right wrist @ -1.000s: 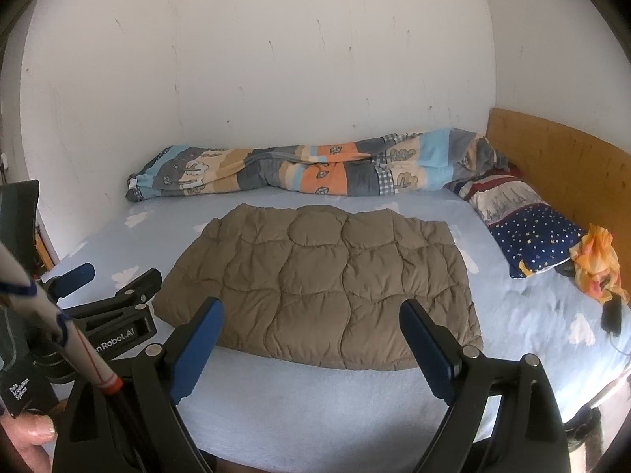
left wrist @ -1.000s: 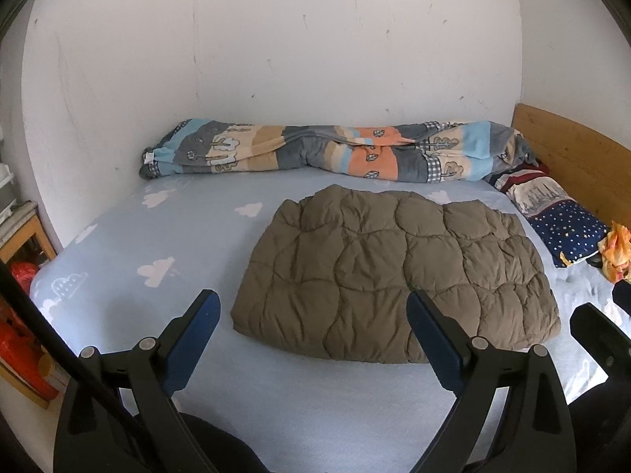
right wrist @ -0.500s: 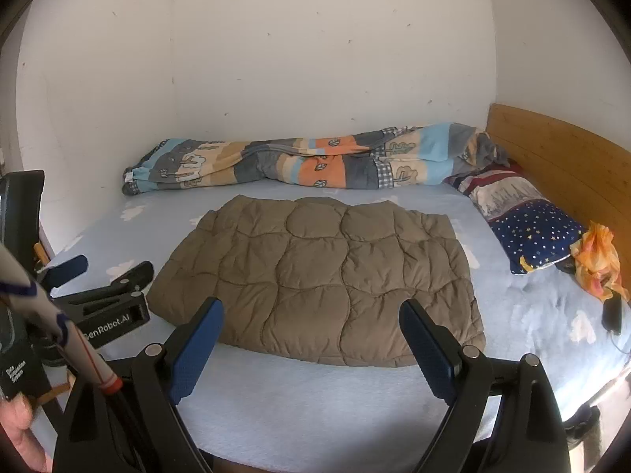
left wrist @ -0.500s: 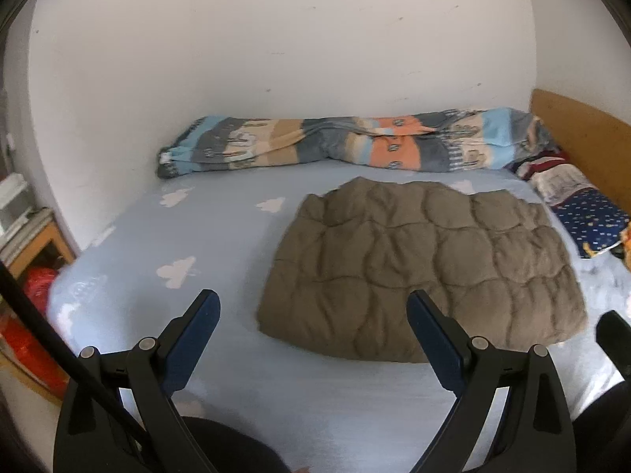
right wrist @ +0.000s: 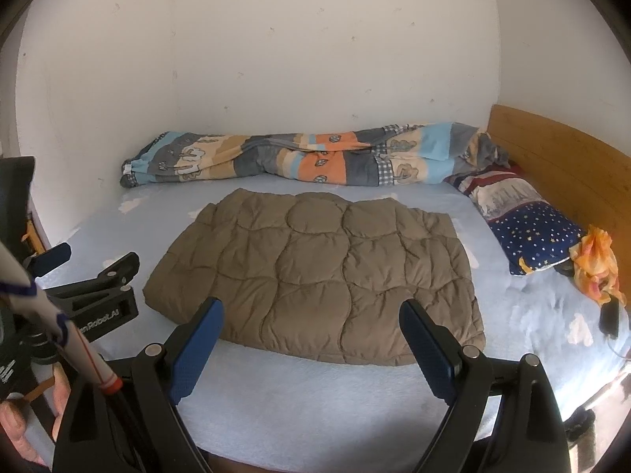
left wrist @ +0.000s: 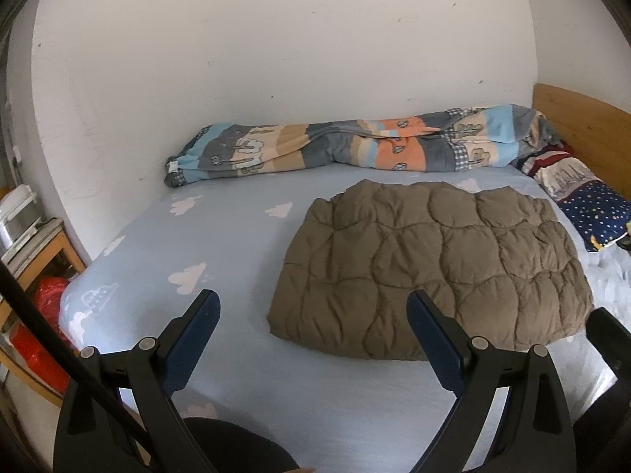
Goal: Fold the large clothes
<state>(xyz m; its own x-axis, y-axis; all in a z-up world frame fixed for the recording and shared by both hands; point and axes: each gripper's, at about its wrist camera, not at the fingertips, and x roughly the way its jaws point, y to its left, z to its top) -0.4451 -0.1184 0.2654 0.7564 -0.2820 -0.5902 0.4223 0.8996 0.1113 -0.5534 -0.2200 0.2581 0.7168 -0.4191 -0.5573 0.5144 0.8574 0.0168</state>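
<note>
A brown quilted garment [left wrist: 430,272] [right wrist: 319,272] lies folded into a flat rectangle on the light blue bed sheet [left wrist: 221,260] [right wrist: 323,398]. My left gripper [left wrist: 311,315] is open and held back from the bed's near edge, left of the garment's front corner. My right gripper [right wrist: 311,327] is open too, hovering in front of the garment's near edge with nothing between its blue pads. The left gripper [right wrist: 84,266] also shows at the left of the right wrist view, held by a hand [right wrist: 17,425].
A rolled patterned duvet [left wrist: 355,146] [right wrist: 311,157] lies along the white wall. Pillows [left wrist: 583,193] [right wrist: 524,220] rest by the wooden headboard [right wrist: 560,157], with an orange cloth [right wrist: 597,264] beside them. A wooden shelf [left wrist: 39,260] and a red bag [left wrist: 43,315] stand left of the bed.
Both grippers have pulled back from the bed and stay open. The left view has swung leftward, so the garment sits further right in it. The garment has not moved.
</note>
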